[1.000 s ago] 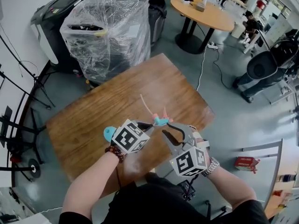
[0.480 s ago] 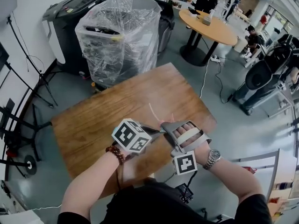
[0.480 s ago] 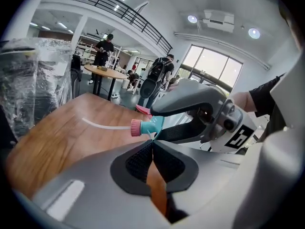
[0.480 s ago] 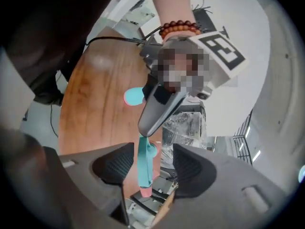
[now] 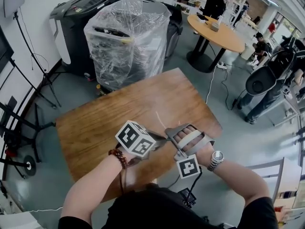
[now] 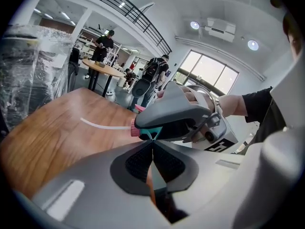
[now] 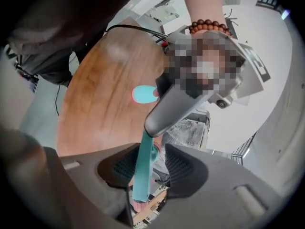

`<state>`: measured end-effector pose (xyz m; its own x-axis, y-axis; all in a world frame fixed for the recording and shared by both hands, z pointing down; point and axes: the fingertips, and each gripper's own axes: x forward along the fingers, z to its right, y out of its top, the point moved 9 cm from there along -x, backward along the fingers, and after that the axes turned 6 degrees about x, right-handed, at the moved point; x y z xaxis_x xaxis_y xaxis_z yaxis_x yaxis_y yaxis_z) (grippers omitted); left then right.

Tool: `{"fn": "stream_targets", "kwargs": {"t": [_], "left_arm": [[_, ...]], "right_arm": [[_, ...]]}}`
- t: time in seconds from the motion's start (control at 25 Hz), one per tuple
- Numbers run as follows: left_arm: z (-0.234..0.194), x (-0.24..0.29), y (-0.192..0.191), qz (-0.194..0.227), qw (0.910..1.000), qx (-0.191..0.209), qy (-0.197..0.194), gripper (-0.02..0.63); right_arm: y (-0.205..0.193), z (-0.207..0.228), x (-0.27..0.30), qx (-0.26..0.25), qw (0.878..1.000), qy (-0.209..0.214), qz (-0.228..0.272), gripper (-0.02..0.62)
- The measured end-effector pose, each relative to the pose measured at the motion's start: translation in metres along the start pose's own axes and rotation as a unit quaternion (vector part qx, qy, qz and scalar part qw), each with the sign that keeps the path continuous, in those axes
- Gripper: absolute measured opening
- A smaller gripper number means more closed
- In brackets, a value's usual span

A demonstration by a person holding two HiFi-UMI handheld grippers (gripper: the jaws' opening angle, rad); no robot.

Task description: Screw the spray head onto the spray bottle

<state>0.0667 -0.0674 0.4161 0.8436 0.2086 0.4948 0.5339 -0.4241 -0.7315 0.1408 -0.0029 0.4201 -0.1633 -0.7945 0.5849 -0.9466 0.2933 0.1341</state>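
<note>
The spray head [image 6: 143,130] is teal with a pink collar and a thin white dip tube [image 6: 102,126]. It hangs over the near edge of the wooden table [image 5: 109,123]. My left gripper [image 6: 152,140] is shut, pinching a thin teal part of the head at its tips. My right gripper [image 7: 147,163] meets it from the opposite side, jaws closing. The teal stem [image 7: 142,168] lies between its pads, with a gap still on one side. In the head view the left gripper [image 5: 159,138] and right gripper [image 5: 167,134] hide the head. A teal rounded bottle [image 7: 143,94] lies on the table.
A plastic-wrapped bin [image 5: 126,42] and a black machine [image 5: 78,18] stand beyond the table's far side. A round table [image 5: 221,32] and a seated person [image 5: 267,75] are at the back right. Stand legs [image 5: 19,128] are on the floor at the left.
The right gripper rolled over and closed in on the left gripper. The spray head and the teal bottle, visible a second ago, are now covered in the head view.
</note>
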Motion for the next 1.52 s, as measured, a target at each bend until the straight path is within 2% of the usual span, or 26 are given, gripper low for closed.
{"fn": "stream_targets", "kwargs": {"t": [0.08, 0.36, 0.56, 0.8, 0.96, 1.16, 1.36, 1.52], "left_arm": [[0.000, -0.001, 0.000, 0.000, 1.0000, 0.001, 0.001, 0.021], [0.002, -0.004, 0.000, 0.016, 0.9998, 0.004, 0.008, 0.029], [0.002, -0.016, 0.002, 0.031, 0.9988, 0.015, 0.034, 0.138], [0.003, -0.042, -0.002, 0.049, 0.9942, 0.049, 0.083, 0.198], [0.005, -0.062, -0.009, 0.064, 0.9854, 0.092, 0.128, 0.208], [0.001, -0.085, -0.026, 0.080, 0.9683, 0.133, 0.196, 0.240], [-0.010, -0.103, -0.054, 0.109, 0.9490, 0.148, 0.256, 0.285], [-0.026, -0.110, -0.079, 0.088, 0.9352, 0.159, 0.304, 0.351]], "right_arm": [[0.000, -0.002, 0.000, -0.001, 1.000, 0.002, 0.001, 0.125], [0.000, 0.002, -0.001, 0.032, 0.999, 0.027, -0.001, 0.117], [-0.006, 0.010, 0.001, 0.069, 0.997, 0.044, -0.004, 0.117], [-0.013, 0.015, 0.002, 0.109, 0.991, 0.071, 0.004, 0.117], [-0.018, 0.024, 0.003, 0.152, 0.984, 0.094, 0.010, 0.117], [-0.022, 0.037, -0.001, 0.189, 0.975, 0.118, 0.013, 0.117], [-0.019, 0.050, -0.005, 0.213, 0.967, 0.136, 0.020, 0.117], [-0.018, 0.062, -0.007, 0.246, 0.956, 0.154, 0.035, 0.117]]}}
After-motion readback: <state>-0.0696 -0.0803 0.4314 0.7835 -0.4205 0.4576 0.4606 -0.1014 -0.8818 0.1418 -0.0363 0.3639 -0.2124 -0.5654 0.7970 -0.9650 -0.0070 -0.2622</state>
